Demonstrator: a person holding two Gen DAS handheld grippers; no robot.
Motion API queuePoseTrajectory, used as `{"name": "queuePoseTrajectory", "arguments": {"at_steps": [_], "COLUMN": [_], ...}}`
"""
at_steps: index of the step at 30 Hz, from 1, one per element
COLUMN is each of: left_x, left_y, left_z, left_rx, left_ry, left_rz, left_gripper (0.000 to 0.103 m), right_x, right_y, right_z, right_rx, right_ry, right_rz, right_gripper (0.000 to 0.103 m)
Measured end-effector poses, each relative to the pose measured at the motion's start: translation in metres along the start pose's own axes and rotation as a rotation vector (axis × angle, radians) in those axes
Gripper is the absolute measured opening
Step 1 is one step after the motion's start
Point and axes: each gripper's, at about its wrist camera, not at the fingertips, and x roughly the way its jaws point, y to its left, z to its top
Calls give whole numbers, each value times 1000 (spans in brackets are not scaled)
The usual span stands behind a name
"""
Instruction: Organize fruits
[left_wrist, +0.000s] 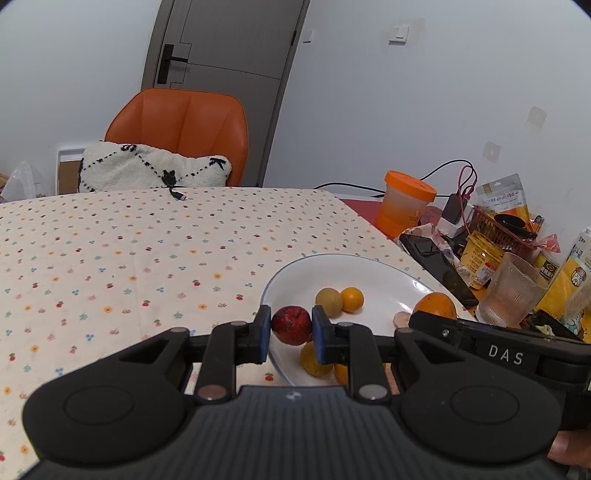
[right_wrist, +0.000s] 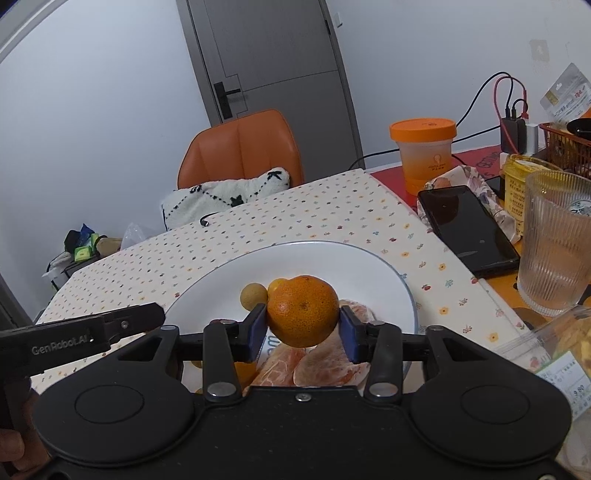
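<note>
My left gripper (left_wrist: 291, 328) is shut on a small red apple (left_wrist: 291, 325), held over the near left rim of a white plate (left_wrist: 376, 269). On the plate lie a tan round fruit (left_wrist: 328, 302) and a small orange fruit (left_wrist: 352, 298); a yellow fruit (left_wrist: 314, 360) shows below the apple. My right gripper (right_wrist: 303, 325) is shut on a large orange (right_wrist: 303, 311) above the same plate (right_wrist: 221, 291). Peeled citrus segments (right_wrist: 317, 363) lie beneath it, and the tan fruit (right_wrist: 253, 296) sits behind. The orange (left_wrist: 435, 304) also shows at the plate's right side in the left wrist view.
The plate sits on a flower-dotted tablecloth (left_wrist: 147, 251). To the right stand a black phone (right_wrist: 467, 229), a ribbed glass (right_wrist: 556, 243), an orange-lidded cup (right_wrist: 424, 155), a yellow jar (left_wrist: 480, 262), packets and cables. An orange chair (left_wrist: 181, 129) with a white cushion stands behind the table.
</note>
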Motion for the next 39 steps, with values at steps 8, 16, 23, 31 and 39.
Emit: {"name": "queuePoseTrajectory", "arguments": {"at_steps": [8,16,23,31,39], "left_x": [7,-6,-24,-47,-70], "left_y": [-4,3,15,30,39], "left_z": [5,5,4,4,1], "left_rx": [18,-4,-33,-65,-72], "left_ry": [-4,1,-11,-30,-13], "left_rz": [-11,7,44,88,137], "left_gripper": [27,43,56,76,86], "right_x": [-5,-9,-17,-28,-42], "right_y": [1,11,20,32,48], "right_z": [0,-2,-3,-5,-8], "right_rx": [2,-12,-20,-24,-42], "right_ry": [-9,-4,-7,-11,-20], "right_rz": [4,16,23,34,56], "right_gripper": [47,49,54,64,76]}}
